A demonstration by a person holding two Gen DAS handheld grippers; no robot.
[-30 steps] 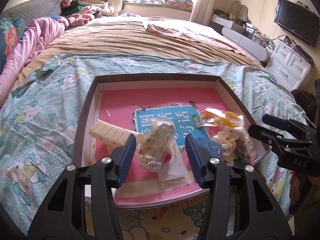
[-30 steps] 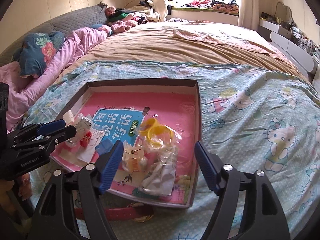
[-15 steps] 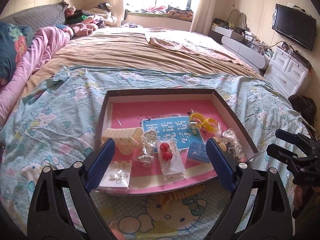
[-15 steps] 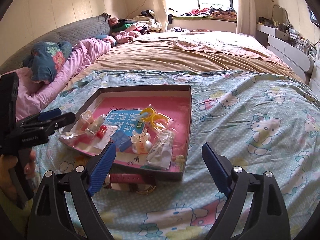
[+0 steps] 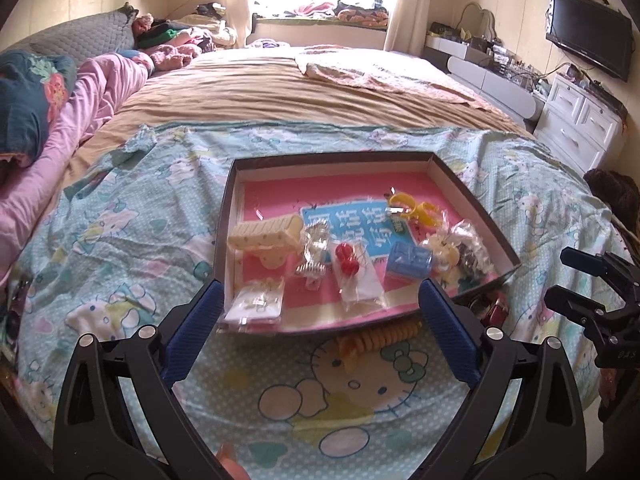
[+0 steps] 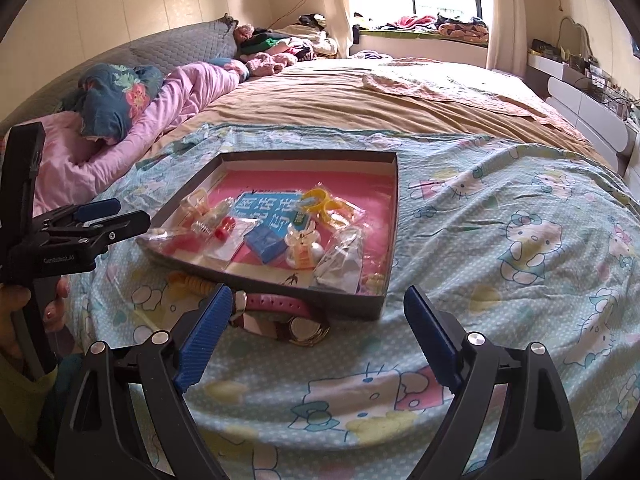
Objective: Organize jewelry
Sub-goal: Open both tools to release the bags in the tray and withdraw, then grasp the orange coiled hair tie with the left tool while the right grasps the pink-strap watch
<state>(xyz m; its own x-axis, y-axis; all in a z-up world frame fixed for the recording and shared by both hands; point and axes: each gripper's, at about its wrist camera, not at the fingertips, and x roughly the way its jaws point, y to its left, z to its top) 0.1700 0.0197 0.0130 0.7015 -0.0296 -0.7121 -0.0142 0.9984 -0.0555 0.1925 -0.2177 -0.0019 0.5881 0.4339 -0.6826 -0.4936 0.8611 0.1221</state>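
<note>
A shallow dark-rimmed tray (image 5: 229,208) with a pink floor lies on the bed and holds bagged jewelry. In it are a cream hair clip (image 5: 266,232), a silver piece (image 5: 314,250), red beads (image 5: 346,260), a blue box (image 5: 408,261), a yellow clip (image 5: 408,205) and a small bag (image 5: 258,304). My left gripper (image 5: 319,286) hovers just short of the tray's near edge; its jaws are opening, with nothing pressed between them. My right gripper (image 6: 318,289) stands open and empty over a pink-strapped watch (image 6: 280,308) on the sheet before the tray (image 6: 384,304).
A yellow coiled hair tie (image 5: 380,336) lies on the cartoon-print sheet (image 5: 120,240) under the tray's near edge. A pink quilt (image 5: 100,92) and pillows are piled at the left. White drawers (image 5: 580,128) and a wall television (image 5: 588,32) stand at the right.
Both grippers have drawn back from the tray and their jaws have widened. The silver piece in its bag, earlier between the left jaws, now lies in the tray.
</note>
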